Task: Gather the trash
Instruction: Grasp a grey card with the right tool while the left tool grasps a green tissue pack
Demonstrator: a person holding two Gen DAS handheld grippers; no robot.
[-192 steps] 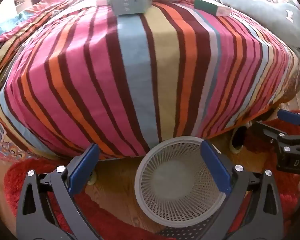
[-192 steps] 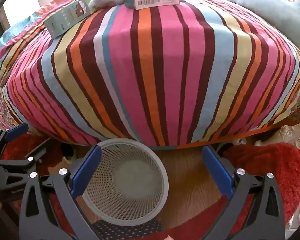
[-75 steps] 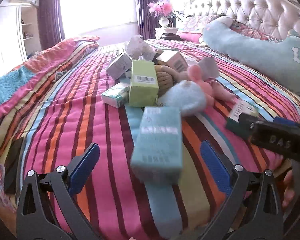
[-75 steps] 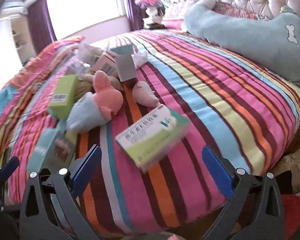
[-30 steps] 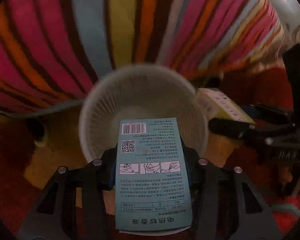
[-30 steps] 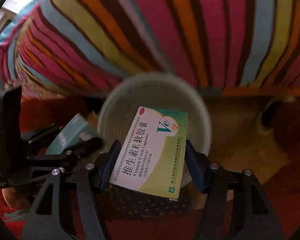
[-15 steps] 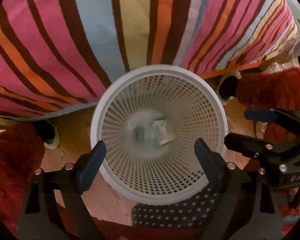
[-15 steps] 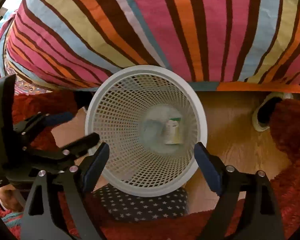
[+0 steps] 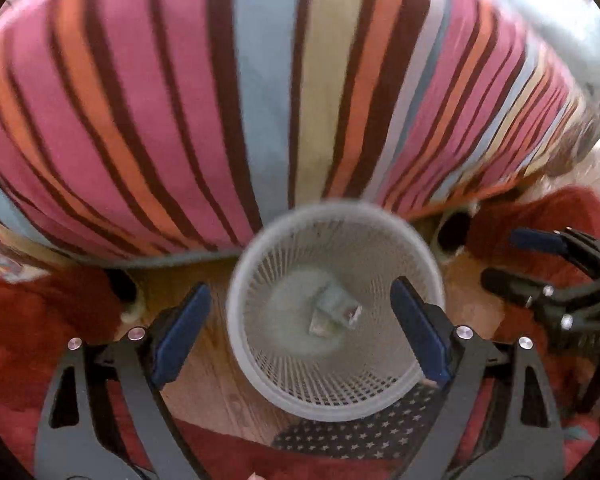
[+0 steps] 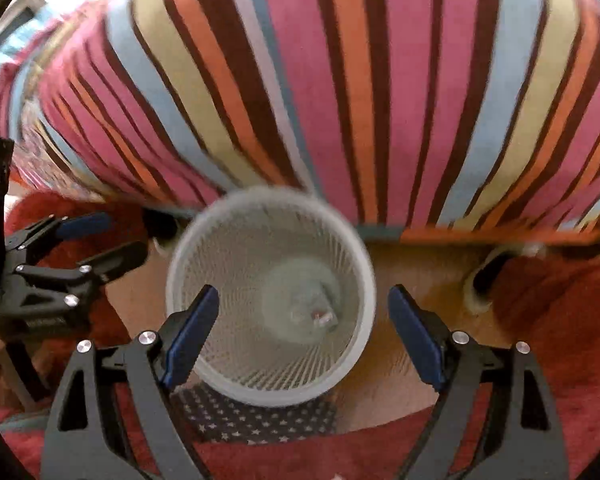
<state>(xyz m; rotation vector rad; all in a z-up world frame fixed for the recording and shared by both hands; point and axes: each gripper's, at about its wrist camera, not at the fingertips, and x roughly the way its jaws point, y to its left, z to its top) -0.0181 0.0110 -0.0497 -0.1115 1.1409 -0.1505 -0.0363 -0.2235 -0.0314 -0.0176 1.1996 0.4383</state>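
While looking down from the left wrist view, finds the left gripper [image 9: 298,330] spread wide and holding nothing, poised over the white round plastic mesh wastebasket [image 9: 260,368] standing on wooden floor just beside the striped multicoloured bedspread [image 9: 260,100]. Shows crumpled pale cardboard boxes [image 9: 334,310] lying at the basket's bottom, their shapes fairly readable despite blur. Catches the right gripper [image 9: 508,258] off to the side, likewise parted and empty. From the right wrist view, meets the same basket [image 10: 356,340] between blue-padded fingers [image 10: 190,334] set well apart, but reduces the trash [image 10: 320,314] to a smeared patch; adds a dark star-patterned mat [image 10: 260,416] under the basket's near edge. Judged as between drops. Risks clipping the light basket's rim when lifting away in such fast motion, tipping it and spilling the boxes.
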